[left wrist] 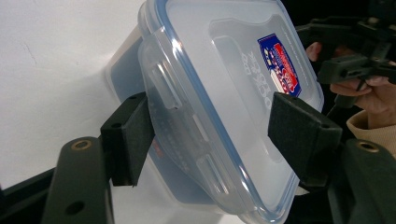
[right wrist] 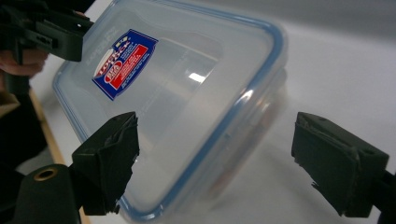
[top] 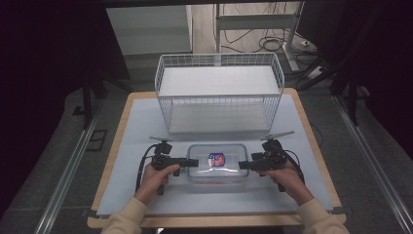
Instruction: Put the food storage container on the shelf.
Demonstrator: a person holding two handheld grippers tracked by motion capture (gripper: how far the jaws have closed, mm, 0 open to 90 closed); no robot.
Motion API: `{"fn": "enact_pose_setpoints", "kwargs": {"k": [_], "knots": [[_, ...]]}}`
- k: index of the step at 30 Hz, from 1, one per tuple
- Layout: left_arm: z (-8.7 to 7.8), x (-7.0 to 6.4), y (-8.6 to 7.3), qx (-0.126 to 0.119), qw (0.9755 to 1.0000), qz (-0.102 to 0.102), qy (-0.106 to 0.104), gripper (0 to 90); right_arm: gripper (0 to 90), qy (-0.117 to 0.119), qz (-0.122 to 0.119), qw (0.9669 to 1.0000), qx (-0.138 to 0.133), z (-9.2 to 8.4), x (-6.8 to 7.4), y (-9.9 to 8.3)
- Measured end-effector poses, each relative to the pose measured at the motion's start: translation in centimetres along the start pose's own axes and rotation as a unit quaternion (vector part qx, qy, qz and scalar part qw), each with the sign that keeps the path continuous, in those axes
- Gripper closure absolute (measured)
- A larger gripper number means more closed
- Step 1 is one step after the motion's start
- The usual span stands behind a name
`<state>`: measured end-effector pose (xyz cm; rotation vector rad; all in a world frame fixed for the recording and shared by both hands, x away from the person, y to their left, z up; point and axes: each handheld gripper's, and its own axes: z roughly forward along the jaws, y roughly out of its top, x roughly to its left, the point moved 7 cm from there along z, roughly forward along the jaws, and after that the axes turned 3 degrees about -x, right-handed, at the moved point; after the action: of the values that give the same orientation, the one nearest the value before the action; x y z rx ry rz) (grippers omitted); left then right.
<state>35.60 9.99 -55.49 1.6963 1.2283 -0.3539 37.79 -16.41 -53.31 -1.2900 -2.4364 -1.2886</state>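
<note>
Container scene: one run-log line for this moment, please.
container: lidded, on table | left claw: open, straddling its end | right claw: open, at other end

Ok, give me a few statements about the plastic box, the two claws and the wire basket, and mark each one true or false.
1. The plastic box has its lid on. True.
2. The plastic box sits inside the wire basket. False: it rests on the table in front of the basket.
3. The left claw is at the box's left end, with that end between its jaws. True.
4. The right claw is clamped shut on the box. False: its jaws stand wide apart, one over the lid and one clear of the box.
5. The lid carries a blue and red label. True.
6. The wire basket lies tipped on its side. False: it stands upright.
</note>
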Motion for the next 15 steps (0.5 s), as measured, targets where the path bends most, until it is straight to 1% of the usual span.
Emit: {"fn": "enact_pose_setpoints", "kwargs": {"k": [2,3,4,6,11,15], "knots": [[0.0,0.0,0.0,0.000,1.0000,0.000,0.000,32.1,15.4,0.014,0.014,0.9998,0.006,0.6,-0.1,0.0],[0.0,0.0,0.0,0.000,1.0000,0.000,0.000,32.1,15.4,0.014,0.014,0.9998,0.006,0.6,-0.1,0.0],[0.0,0.0,0.0,0.000,1.0000,0.001,0.000,32.1,15.3,0.025,0.025,0.9994,0.008,1.0,-0.2,0.0],[0.0,0.0,0.0,-0.001,1.0000,0.000,0.000,32.1,15.4,0.038,0.040,0.9985,0.010,1.2,-0.3,0.1],[0.0,0.0,0.0,-0.002,1.0000,0.000,0.001,32.1,15.8,0.053,0.058,0.9968,0.013,1.7,-0.3,0.1],[0.0,0.0,0.0,-0.003,1.0000,0.001,0.002,32.0,15.7,0.052,0.065,0.9965,0.014,1.8,-0.2,0.2]]}}
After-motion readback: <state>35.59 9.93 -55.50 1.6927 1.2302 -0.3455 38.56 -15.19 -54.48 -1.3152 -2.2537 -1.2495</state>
